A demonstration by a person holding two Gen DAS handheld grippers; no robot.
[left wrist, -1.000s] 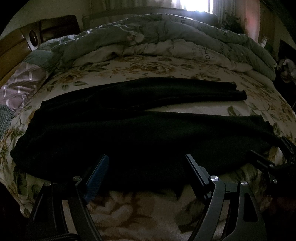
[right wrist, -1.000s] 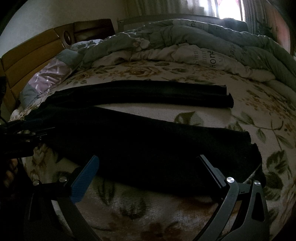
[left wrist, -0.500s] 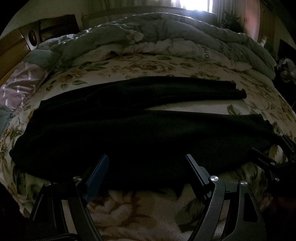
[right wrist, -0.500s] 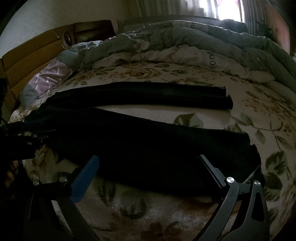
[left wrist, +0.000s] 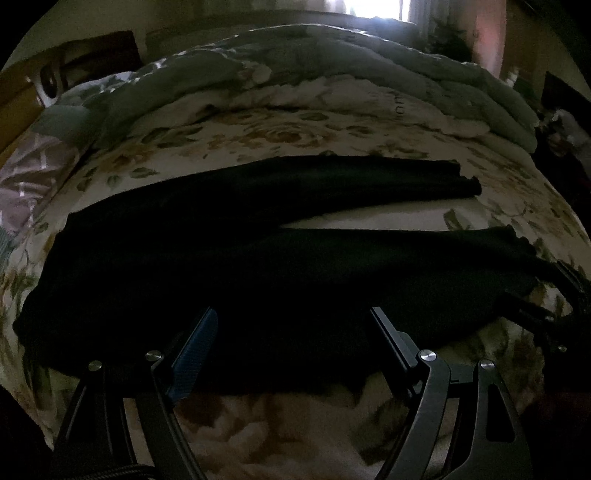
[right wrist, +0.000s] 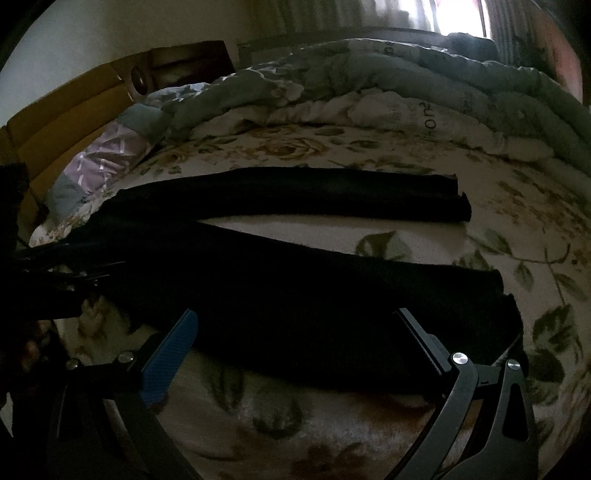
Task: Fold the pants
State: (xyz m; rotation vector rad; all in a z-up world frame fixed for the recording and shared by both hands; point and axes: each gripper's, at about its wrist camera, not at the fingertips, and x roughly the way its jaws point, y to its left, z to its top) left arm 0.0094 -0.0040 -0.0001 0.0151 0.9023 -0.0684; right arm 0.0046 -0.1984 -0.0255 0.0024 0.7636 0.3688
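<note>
Black pants lie flat across the floral bedspread, waist to the left and both legs running right, split in a narrow V. My left gripper hovers open over the near edge of the pants by the waist and upper leg, nothing between its fingers. In the right wrist view the pants show their near leg and hem, and my right gripper stands open just above that leg's near edge. The right gripper also appears at the right edge of the left wrist view, the left gripper at the left edge of the right one.
A bunched grey-green duvet is piled along the far side of the bed. Pillows lie at the left by a wooden headboard. The floral bedspread stretches right of the hems. A bright window sits behind.
Both views have shifted slightly; the pants sit a little lower and closer in the frames. Both grippers stay open and the pants lie as before.
</note>
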